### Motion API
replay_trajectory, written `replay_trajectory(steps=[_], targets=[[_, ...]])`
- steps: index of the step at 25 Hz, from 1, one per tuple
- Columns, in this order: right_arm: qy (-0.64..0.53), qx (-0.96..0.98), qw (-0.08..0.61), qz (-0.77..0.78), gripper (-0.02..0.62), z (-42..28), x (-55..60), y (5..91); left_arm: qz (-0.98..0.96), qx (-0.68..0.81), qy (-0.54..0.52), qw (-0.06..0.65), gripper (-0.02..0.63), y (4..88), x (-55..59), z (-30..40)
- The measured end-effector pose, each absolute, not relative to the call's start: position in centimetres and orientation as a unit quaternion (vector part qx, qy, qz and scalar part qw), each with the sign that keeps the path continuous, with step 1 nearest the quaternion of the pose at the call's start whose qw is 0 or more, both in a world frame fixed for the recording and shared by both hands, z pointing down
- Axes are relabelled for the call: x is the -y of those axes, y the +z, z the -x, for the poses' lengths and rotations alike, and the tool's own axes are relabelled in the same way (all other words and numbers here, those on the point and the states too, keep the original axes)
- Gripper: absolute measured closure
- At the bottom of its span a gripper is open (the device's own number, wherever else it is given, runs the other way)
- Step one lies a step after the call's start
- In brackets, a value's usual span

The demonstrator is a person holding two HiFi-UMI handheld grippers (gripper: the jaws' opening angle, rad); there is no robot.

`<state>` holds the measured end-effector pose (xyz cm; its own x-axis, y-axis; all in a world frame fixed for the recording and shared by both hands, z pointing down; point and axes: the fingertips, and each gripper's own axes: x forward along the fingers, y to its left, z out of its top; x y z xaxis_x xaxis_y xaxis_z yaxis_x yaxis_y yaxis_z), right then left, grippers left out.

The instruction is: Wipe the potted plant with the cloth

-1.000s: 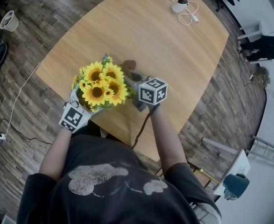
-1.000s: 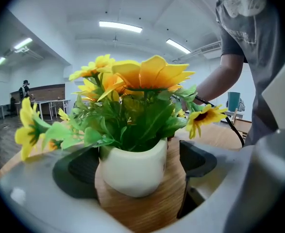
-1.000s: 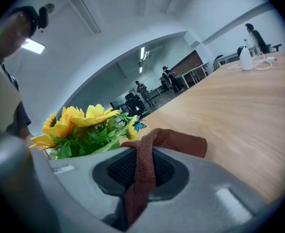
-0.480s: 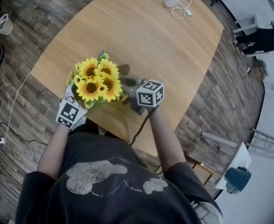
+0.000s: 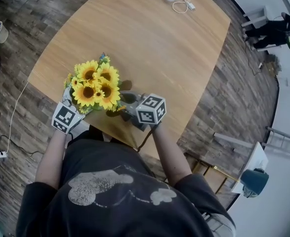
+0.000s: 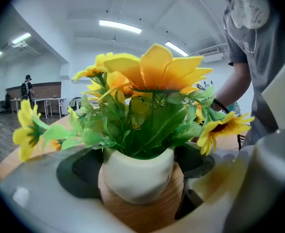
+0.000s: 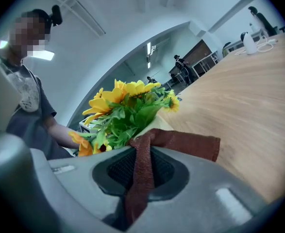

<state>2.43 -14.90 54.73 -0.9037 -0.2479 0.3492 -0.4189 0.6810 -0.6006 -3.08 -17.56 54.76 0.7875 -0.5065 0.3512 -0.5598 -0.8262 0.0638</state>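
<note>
Our left gripper (image 5: 69, 101) clamps the pot (image 6: 137, 178), jaws just eased wider; right gripper (image 5: 130, 103) pinches the cloth (image 7: 181, 142); if we wipe hard, the loosened pot could tip off the desk (image 5: 159, 48) edge

In the head view, the wooden table (image 5: 149, 43) is being lit brightly and evenly from overhead, and only a soft, faint shadow is being thrown onto it just beside the sunflowers (image 5: 93, 83). The floorboards (image 5: 243, 83) near the frame's edges are being bent by the wide lens. Both gripper views are being ringed by dark corners and strongly bowed. In the left gripper view, the ceiling light strips (image 6: 120, 26) are being blown out to white, while the close white pot (image 6: 137, 171) is being rendered soft and out of focus. In the right gripper view, the brown cloth (image 7: 144, 169) is being shown with its weave sharp, and the grey foreground is being smeared.
</note>
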Motion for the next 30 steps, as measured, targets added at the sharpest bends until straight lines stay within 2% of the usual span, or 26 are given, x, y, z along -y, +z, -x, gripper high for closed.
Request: replay_trajectory(steps=[9,14,17,20,24,30], targets=[[0.34,0.915,0.167,-0.138,0.552,0.1,11.4,55.4,-0.952,0.248,0.153,0.091,0.11,54.4,17.8,2.7],[0.354,0.909,0.152,-0.159,0.552,-0.9,11.1,55.0,-0.95,0.257,0.14,0.105,0.063,53.7,17.4,2.3],[0.357,0.906,0.145,-0.175,0.552,-2.7,10.8,54.6,-0.94,0.287,0.142,0.118,0.044,53.9,16.7,2.5],[0.345,0.906,0.141,-0.202,0.552,-5.3,10.6,54.2,-0.922,0.332,0.138,0.145,-0.023,55.2,15.0,3.0],[0.33,0.903,0.127,-0.244,0.552,-9.3,10.2,53.4,-0.882,0.418,0.132,0.175,-0.025,55.6,12.9,3.0],[0.305,0.891,0.104,-0.32,0.552,-15.4,10.0,52.1,-0.842,0.496,0.126,0.171,-0.025,55.4,13.2,1.1]])
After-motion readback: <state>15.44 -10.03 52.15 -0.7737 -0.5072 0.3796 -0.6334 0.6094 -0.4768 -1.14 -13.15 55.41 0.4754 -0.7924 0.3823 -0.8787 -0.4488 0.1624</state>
